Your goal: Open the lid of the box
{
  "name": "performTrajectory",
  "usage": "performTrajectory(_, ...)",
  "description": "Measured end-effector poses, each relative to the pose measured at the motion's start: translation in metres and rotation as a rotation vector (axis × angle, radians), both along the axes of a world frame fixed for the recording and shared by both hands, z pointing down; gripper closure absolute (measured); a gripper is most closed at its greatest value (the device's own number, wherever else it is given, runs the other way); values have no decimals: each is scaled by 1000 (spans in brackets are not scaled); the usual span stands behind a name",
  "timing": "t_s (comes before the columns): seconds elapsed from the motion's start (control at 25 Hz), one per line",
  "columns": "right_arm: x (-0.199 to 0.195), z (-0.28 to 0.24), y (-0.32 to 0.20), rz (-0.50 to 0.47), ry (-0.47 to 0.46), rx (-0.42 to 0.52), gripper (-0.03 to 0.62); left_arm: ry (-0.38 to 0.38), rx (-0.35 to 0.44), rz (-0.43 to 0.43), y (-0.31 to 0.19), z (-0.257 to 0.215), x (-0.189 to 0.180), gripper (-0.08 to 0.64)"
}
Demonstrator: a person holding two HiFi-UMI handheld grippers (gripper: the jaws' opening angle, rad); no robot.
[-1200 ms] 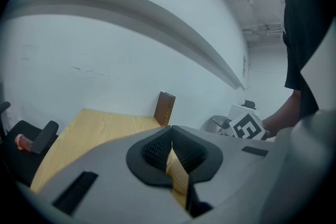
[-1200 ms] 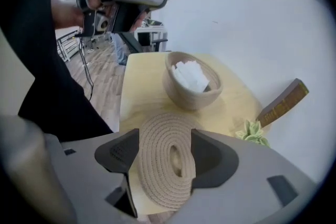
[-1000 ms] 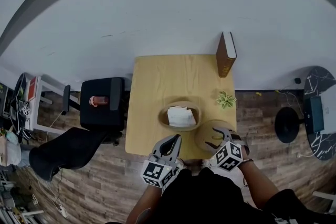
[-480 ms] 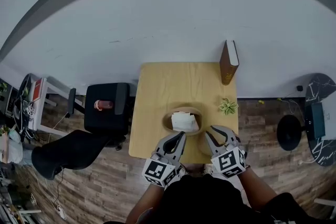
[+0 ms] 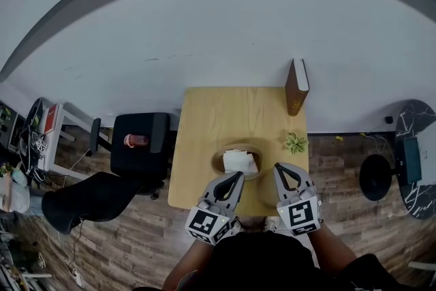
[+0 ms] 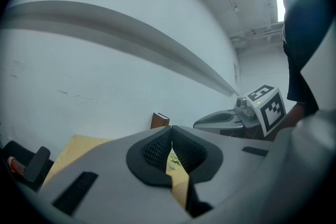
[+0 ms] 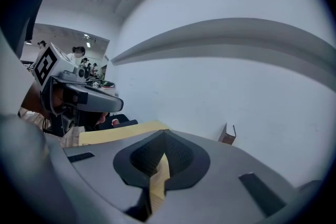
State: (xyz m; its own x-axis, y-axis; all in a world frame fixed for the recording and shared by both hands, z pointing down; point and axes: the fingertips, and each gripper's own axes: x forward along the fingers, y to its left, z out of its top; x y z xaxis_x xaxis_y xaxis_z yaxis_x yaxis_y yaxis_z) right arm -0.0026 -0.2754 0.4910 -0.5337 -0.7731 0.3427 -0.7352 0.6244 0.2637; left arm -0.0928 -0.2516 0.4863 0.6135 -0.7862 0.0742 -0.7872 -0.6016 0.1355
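The round wooden box (image 5: 235, 161) stands open near the table's front edge, with white paper inside. Its lid (image 5: 263, 191) lies flat on the table to the right, largely covered by my right gripper (image 5: 279, 167). That gripper hovers above it; its jaws have just been closing and now stand shut with nothing between them, as the right gripper view shows (image 7: 164, 135). My left gripper (image 5: 238, 176) hangs just in front of the box, also shut and empty (image 6: 170, 128). Neither touches the box.
A brown book (image 5: 296, 86) stands upright at the back right of the wooden table (image 5: 204, 119), and a small green plant (image 5: 295, 142) sits at the right edge. A black chair (image 5: 139, 140) holding a red bottle (image 5: 135, 140) is left of the table.
My right gripper went from open around the lid's edge to shut and lifted away. Both grippers rose, and the lid stays on the table.
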Motion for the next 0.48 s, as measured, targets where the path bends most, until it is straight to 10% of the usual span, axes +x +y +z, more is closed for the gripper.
performTrajectory(0.48, 6, -27, 0, 45, -100, 44, 574, 13, -7, 7, 7, -3, 3, 541)
